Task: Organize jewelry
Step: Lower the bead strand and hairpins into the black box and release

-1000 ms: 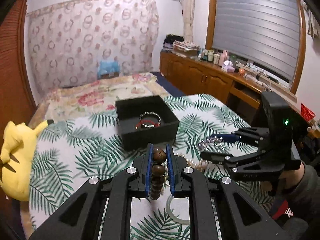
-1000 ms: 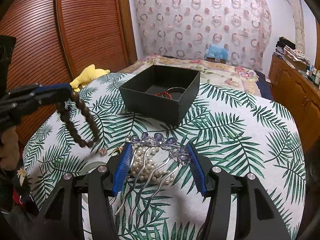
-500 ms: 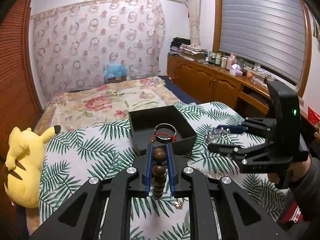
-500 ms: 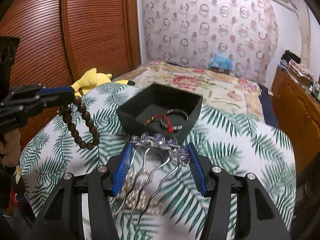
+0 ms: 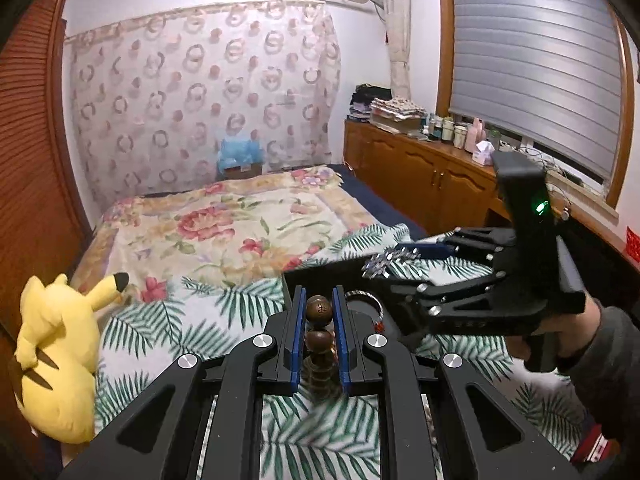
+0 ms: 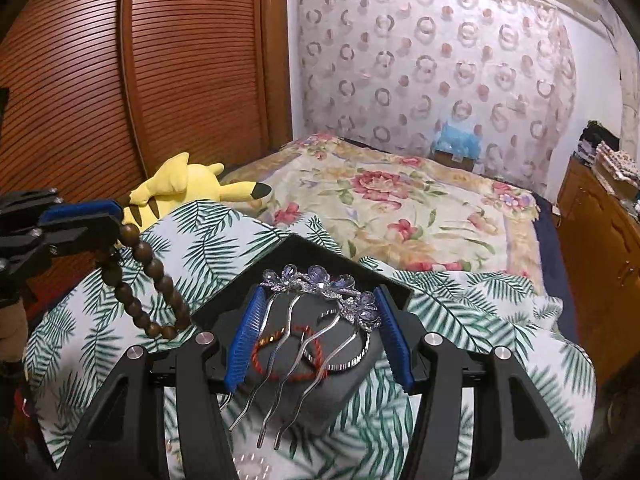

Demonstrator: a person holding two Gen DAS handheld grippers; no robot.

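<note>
My left gripper (image 5: 318, 334) is shut on a brown wooden bead bracelet (image 5: 318, 310), which hangs as a loop in the right wrist view (image 6: 144, 280). My right gripper (image 6: 320, 336) is shut on a silver hair comb with purple crystal flowers (image 6: 320, 284) and holds it above the open black box (image 6: 340, 258). The box holds a red cord bracelet (image 6: 310, 350) and a silver bangle (image 6: 354, 356). In the left wrist view the right gripper (image 5: 404, 262) reaches over the box (image 5: 320, 274) from the right.
A yellow plush toy (image 5: 60, 352) lies at the left edge of the palm-leaf cloth (image 5: 168, 328). A pearl strand (image 6: 250, 466) lies on the cloth below my right gripper. A floral bedspread (image 5: 224, 228) lies beyond, and wooden cabinets (image 5: 424, 176) stand at the right.
Both grippers have risen and moved forward toward the black box with their loads. The comb has gone from in front of the box to over it.
</note>
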